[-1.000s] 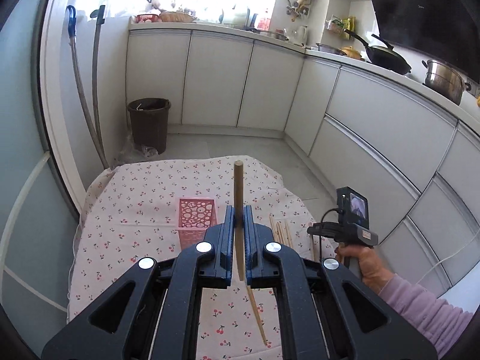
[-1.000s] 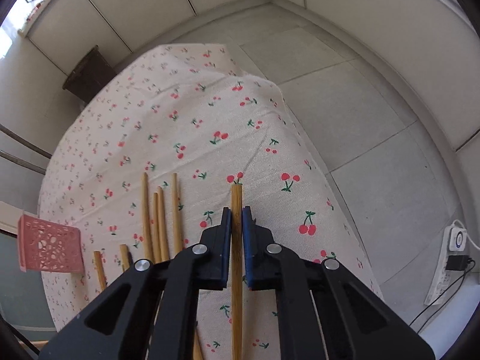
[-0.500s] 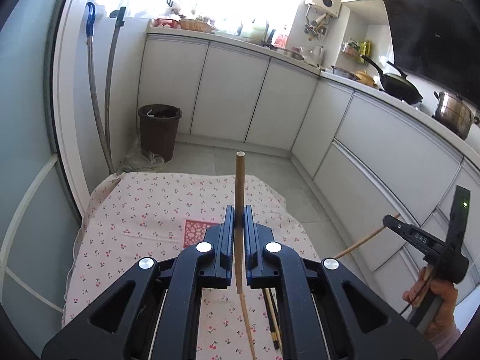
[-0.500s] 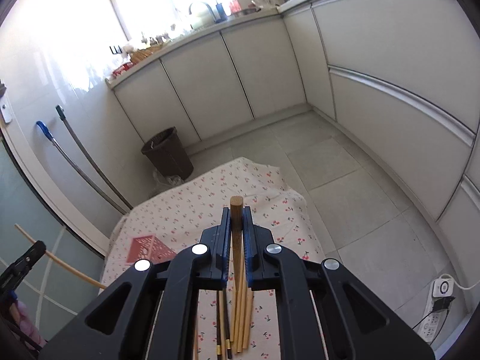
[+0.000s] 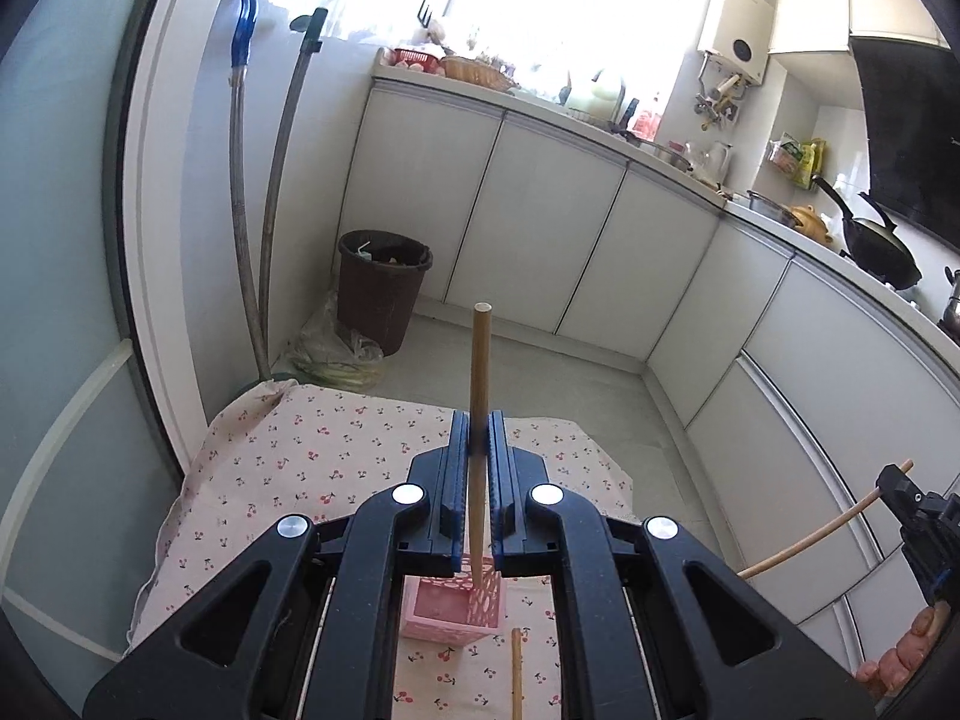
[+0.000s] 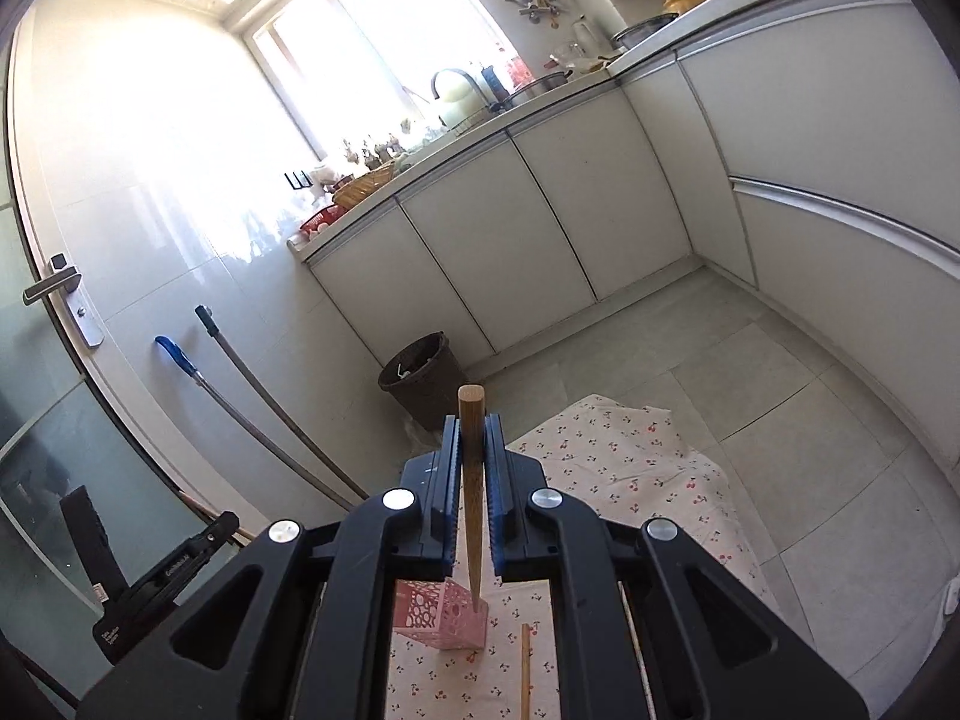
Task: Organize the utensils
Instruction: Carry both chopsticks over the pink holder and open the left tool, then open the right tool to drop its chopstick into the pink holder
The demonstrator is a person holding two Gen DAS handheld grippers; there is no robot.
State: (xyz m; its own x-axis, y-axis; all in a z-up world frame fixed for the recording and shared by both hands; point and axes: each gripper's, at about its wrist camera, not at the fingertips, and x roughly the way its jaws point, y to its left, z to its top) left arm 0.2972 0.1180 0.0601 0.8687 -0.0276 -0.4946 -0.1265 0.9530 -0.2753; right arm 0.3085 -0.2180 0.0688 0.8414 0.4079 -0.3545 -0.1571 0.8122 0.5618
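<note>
My left gripper is shut on a wooden chopstick that stands upright between its blue pads. Its lower tip hangs over the pink perforated holder on the cherry-print cloth. My right gripper is shut on another chopstick, also upright, its thin end above the same pink holder. In the left wrist view the right gripper shows at the far right with its chopstick slanting down to the left. A loose chopstick lies on the cloth beside the holder.
A dark waste bin stands on the floor beyond the cloth. Two mop handles lean on the wall at left. White cabinets run along the back and right, with pots on the counter. A glass door with a handle is at left.
Both grippers rose and tilted up with their chopsticks. The right one lifted its chopstick off the cloth. The left one moved over the pink holder, which now lies under its jaws.
</note>
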